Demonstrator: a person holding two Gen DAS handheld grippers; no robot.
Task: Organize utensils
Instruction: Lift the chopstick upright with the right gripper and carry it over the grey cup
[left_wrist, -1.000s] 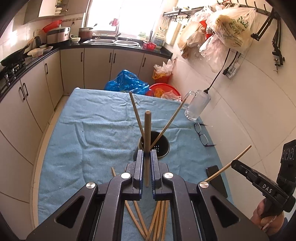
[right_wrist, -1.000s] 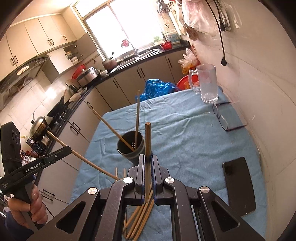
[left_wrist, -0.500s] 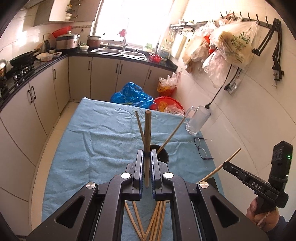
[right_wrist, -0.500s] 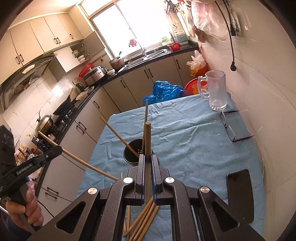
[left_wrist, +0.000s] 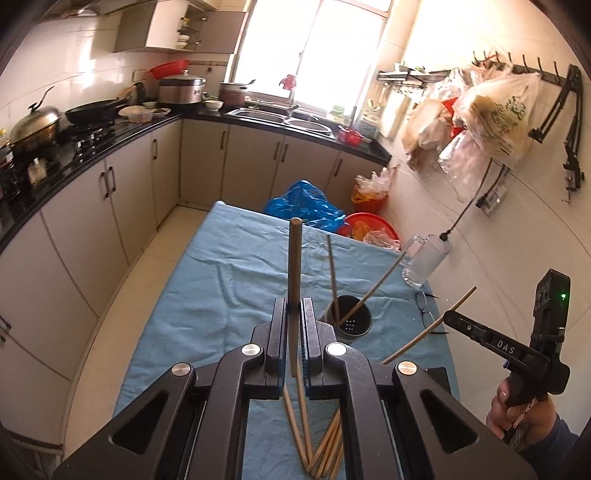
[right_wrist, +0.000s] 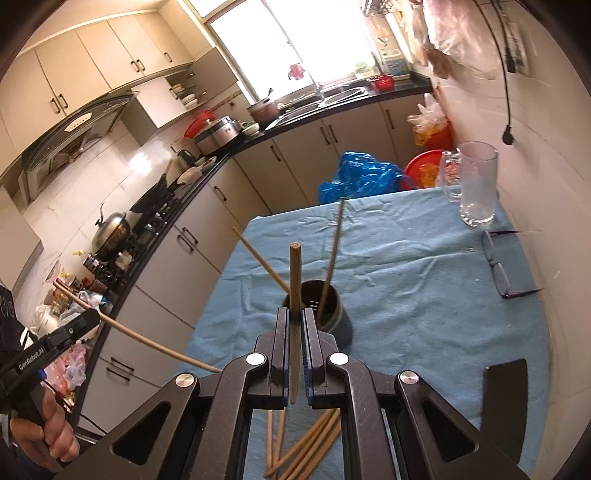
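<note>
1. While both tools hang above the blue cloth-covered table (left_wrist: 221, 280), the left gripper (left_wrist: 294, 334) sits at lower centre of the left wrist view, its jaws closed tight on a thin brown wooden chopstick (left_wrist: 294, 280) that stands upright out of them.
2. At lower centre of the right wrist view, the right gripper (right_wrist: 294, 339) is likewise clamped on a second slim wooden chopstick (right_wrist: 294, 288), held upright, its top end reaching up to mid-frame.
3. Just right of centre in the left wrist view stands the dark round perforated utensil holder (left_wrist: 349, 323) on the cloth, with two leaning wooden chopsticks (left_wrist: 332, 273) inside it, fanned apart.
4. In the right wrist view that holder (right_wrist: 338, 321) lies directly behind the clamped stick, just above the jaws.
5. Below the jaws, at the bottom centre of each view, a loose bundle of wooden chopsticks (left_wrist: 321, 446) lies flat on the cloth.
6. At the right edge of the left wrist view the other tool appears, hand-held, its stick angled up to the right.
7. A clear glass mug (right_wrist: 476, 184) stands at the upper right of the right wrist view, near the table's far corner.
8. Dark-framed spectacles (right_wrist: 498, 269) lie below the mug.
9. A flat black phone (right_wrist: 504, 391) rests at the lower right.
</note>
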